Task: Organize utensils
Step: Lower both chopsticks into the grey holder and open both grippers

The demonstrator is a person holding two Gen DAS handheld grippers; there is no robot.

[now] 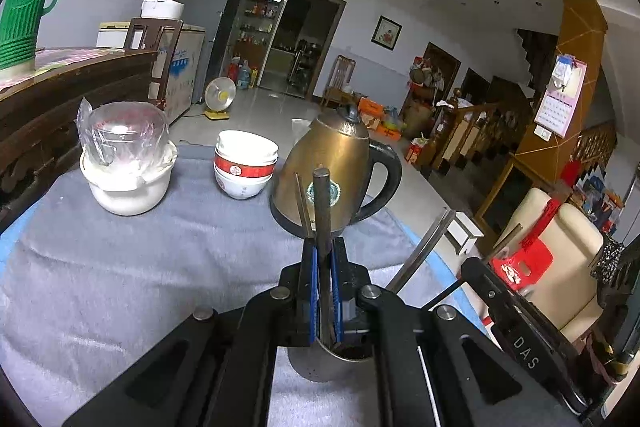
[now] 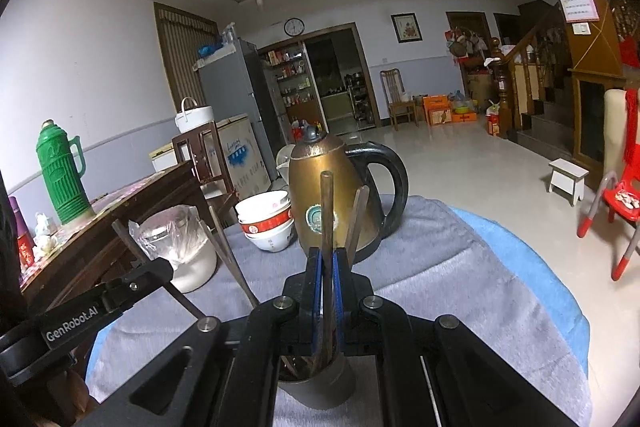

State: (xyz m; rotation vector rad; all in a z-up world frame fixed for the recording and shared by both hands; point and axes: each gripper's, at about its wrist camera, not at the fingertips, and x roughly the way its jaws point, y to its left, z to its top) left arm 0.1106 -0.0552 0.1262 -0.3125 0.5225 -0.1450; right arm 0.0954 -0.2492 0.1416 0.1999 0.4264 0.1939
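Two grippers on the job, and each one is clamped on a chopstick. On the left wrist view, the left gripper (image 1: pixel 324 255) has its blue pads pinched nearly together on one dark chopstick (image 1: pixel 322 203), which stands up at centre frame in front of the kettle; a second, thinner stick (image 1: pixel 303 203) rises just beside it on the left. Its lower end drops into the metal cup (image 1: pixel 320 367) at bottom centre. On the right wrist view, same story: the right gripper (image 2: pixel 328 267) is squeezed tight on one dark chopstick (image 2: pixel 327 211), upright at centre, lower end down in the metal cup (image 2: pixel 320 387). One more stick (image 2: pixel 357 219) leans out to its right, and two others (image 2: pixel 228 255) slant off to the left, near where the other gripper comes in at lower left.

Counting the table now: one brass-coloured kettle (image 2: pixel 332 195) with a black handle, behind the sticks. One stack of red-and-white bowls (image 2: pixel 266 219) to its left; I make out at least three. One white pot (image 1: pixel 128 183) with clear plastic bagged over the top, at left. One grey towel (image 1: pixel 160 267) under all of it. One green thermos (image 2: pixel 60 171) at far left on the dark wooden sideboard (image 2: pixel 120 211).
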